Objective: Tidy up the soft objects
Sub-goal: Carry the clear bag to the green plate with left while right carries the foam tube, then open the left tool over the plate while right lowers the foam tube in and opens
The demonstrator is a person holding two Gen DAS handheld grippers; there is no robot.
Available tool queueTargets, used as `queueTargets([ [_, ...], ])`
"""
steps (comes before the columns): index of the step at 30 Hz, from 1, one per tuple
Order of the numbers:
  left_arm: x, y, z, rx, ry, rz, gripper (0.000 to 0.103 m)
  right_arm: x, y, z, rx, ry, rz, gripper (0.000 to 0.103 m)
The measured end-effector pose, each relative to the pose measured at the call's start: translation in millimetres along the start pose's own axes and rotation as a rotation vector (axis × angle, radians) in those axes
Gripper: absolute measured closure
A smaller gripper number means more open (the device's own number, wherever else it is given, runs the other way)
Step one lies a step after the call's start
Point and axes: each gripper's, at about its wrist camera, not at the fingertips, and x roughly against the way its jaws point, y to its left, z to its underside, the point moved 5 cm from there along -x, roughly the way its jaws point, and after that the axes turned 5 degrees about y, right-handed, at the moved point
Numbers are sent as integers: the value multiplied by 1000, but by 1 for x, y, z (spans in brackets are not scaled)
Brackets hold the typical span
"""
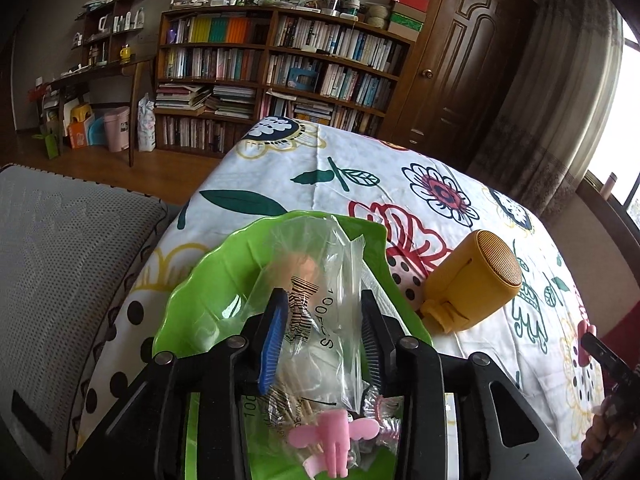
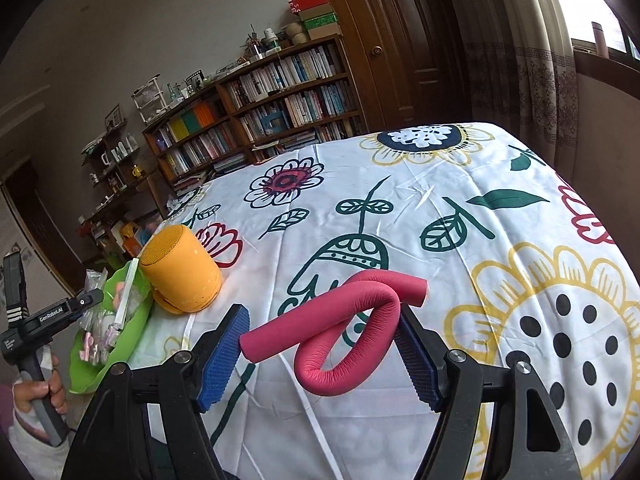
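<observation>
With our right gripper (image 2: 320,350) fingers spread wide, barely bracketing the looped pink foam tube (image 2: 340,332) on the flower-print desk (image 2: 480,184), and our left gripper (image 1: 324,328) fingers open around the clear plastic bag (image 1: 316,280) in the green leaf-shaped tray (image 1: 208,300), either could squirm free as we close

The tray (image 1: 208,280) runs off the bottom edge, mostly hidden by the bag (image 1: 316,304); book titles are unreadable.

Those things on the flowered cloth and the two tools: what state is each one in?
Left tool: open, fingers either side of the bag.
Bag: crumpled, lying in the tray.
Tray: holding the bag.
Right tool: open around the foam tube.
Foam tube: bent into a loop.
Speaker: on the cloth.
</observation>
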Motion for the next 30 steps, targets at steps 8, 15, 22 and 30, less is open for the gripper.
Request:
queueTargets([
  [8,10,19,6,49,-11,43,35,9,66,-6,106,-25,-102,27],
  [15,29,33,8,87,-48,64,29,5,135,-5,229,-22,-211,27],
  [22,52,45,11,84,-107,14,27,-12,194,-1,334,-9,-285,27],
  [30,74,59,10,89,-169,-44,21,-41,240,0,394,16,-336,27],
])
